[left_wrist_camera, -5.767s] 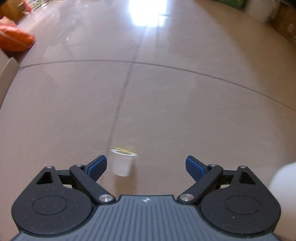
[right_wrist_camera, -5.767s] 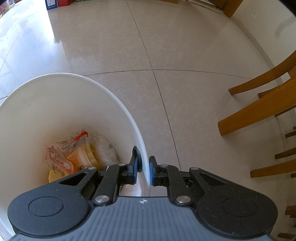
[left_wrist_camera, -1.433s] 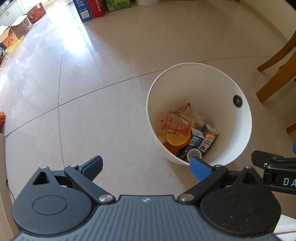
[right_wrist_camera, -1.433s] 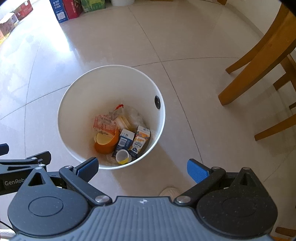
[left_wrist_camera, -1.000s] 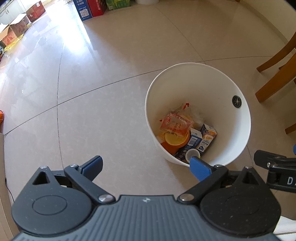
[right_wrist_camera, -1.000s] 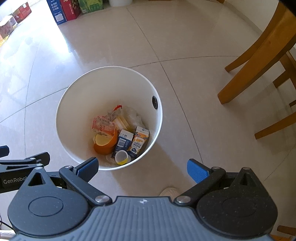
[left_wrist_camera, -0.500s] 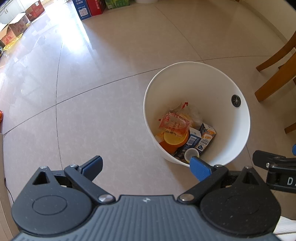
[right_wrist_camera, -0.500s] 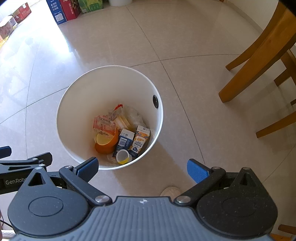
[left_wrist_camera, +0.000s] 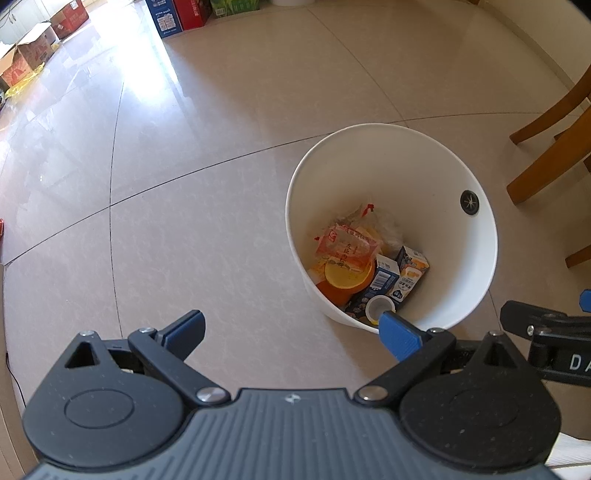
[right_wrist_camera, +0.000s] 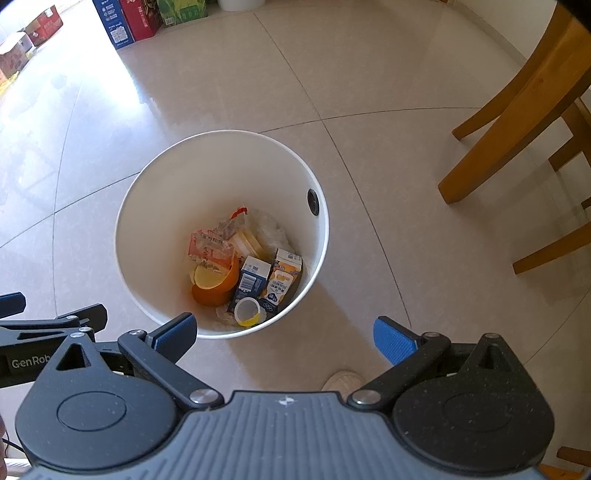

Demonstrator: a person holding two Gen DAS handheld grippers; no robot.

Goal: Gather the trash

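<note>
A white round bin [right_wrist_camera: 155, 206] [left_wrist_camera: 458, 280] stands on the tiled floor. Inside lie an orange bowl [right_wrist_camera: 214, 284], a red snack wrapper [right_wrist_camera: 210, 251], two small drink cartons [right_wrist_camera: 282, 280], a little white cup [right_wrist_camera: 247, 310] and crumpled clear plastic [right_wrist_camera: 269, 225]. My right gripper [right_wrist_camera: 284, 334] hangs open and empty above the bin's near side. My left gripper [left_wrist_camera: 291, 328] is open and empty too, held high to the left of the bin. Each gripper's black side shows at the edge of the other's view.
Wooden chair legs [right_wrist_camera: 495, 140] stand to the right of the bin. Coloured cartons [right_wrist_camera: 129, 18] and cardboard boxes [left_wrist_camera: 33, 55] line the far side of the floor. The toe of a light shoe [right_wrist_camera: 341, 380] shows just below my right gripper.
Earlier my right gripper was shut on the bin's rim and a white cup stood on the floor near the left one. Now both grippers hang open above the bin, with the cup inside.
</note>
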